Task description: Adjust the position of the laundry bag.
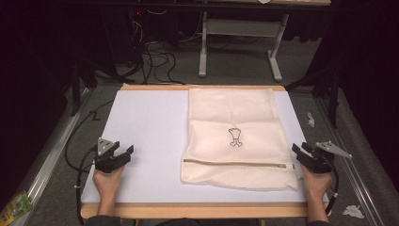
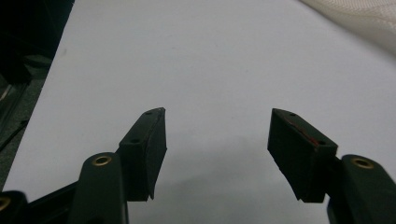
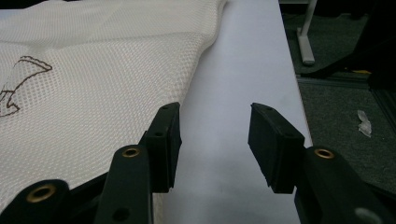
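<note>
With both tongs open and empty, I bring the right gripper [image 1: 302, 151] to the mesh laundry bag [image 1: 234, 127] by its zipper [image 1: 235, 164], aiming to pinch the edge squarely, while the left gripper [image 1: 123, 152] waits on the white table [image 1: 146, 136].

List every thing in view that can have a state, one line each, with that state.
Mesh bag: flat on the table, zipper closed as far as it shows.
Left gripper: open, nothing between the jaws, over the bare white mat.
Right gripper: open, holding nothing, at the bag's right edge.
</note>
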Tool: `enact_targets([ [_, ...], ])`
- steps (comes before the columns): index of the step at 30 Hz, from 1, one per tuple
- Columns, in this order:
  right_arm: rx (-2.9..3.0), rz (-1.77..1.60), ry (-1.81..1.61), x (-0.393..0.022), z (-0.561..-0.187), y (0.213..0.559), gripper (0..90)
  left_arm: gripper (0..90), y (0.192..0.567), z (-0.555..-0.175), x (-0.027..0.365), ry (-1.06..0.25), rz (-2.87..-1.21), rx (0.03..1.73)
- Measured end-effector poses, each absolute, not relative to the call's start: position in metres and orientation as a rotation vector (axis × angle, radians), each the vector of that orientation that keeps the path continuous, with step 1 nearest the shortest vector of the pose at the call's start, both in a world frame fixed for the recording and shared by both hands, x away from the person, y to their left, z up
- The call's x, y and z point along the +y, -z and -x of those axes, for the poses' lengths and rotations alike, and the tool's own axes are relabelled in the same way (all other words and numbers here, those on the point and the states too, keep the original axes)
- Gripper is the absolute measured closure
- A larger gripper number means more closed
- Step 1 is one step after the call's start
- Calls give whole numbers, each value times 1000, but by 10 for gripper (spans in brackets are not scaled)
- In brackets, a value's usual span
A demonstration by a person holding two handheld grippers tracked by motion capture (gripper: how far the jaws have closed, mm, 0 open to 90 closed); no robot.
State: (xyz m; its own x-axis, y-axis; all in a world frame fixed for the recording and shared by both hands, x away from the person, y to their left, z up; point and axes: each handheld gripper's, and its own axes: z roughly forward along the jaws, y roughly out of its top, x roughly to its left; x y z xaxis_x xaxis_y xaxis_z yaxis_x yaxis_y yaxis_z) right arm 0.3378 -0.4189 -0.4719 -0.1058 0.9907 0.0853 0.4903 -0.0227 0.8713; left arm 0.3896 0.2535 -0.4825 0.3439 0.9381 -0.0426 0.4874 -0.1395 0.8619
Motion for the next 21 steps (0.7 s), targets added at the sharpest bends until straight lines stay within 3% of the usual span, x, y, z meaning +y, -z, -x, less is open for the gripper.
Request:
enact_targets([
  [21,1658,-1583,-1047,-419,-340,471,556,404,482,-392,253,-670,-1781,1288],
])
